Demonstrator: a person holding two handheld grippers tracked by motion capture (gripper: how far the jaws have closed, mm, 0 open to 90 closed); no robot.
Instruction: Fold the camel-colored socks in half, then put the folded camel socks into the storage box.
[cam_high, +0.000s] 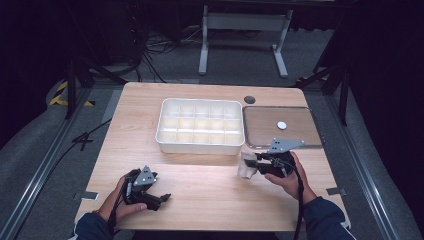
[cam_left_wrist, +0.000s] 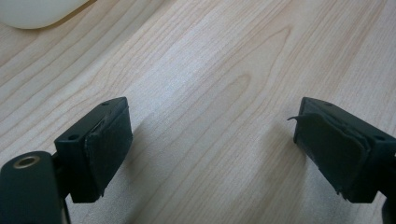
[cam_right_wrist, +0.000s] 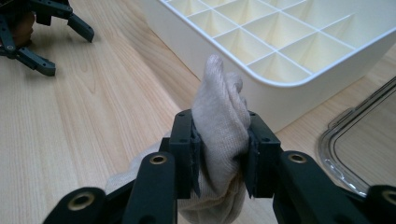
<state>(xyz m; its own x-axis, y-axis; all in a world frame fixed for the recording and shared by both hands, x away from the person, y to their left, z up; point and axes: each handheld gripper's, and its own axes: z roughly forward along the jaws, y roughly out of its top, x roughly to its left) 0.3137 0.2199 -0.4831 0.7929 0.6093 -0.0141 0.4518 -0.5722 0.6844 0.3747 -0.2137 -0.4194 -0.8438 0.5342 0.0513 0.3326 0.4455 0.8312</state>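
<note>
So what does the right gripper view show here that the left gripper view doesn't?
The right gripper view: the right gripper clamped on a beige cloth, the white box's dividers, a clear tray's rim, and the left gripper farther off, open.

The left gripper view: a close look at that gripper's worn pads, wide apart, nothing between them.

Both: the wooden table and a part of the white box.

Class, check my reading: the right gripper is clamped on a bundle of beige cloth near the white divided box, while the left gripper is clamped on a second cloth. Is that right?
Not quite. The left gripper holds nothing: the left gripper view shows its jaws wide apart with only the bare wooden table between them. The rest stands: the right gripper is clamped on the beige cloth beside the white divided box.
</note>
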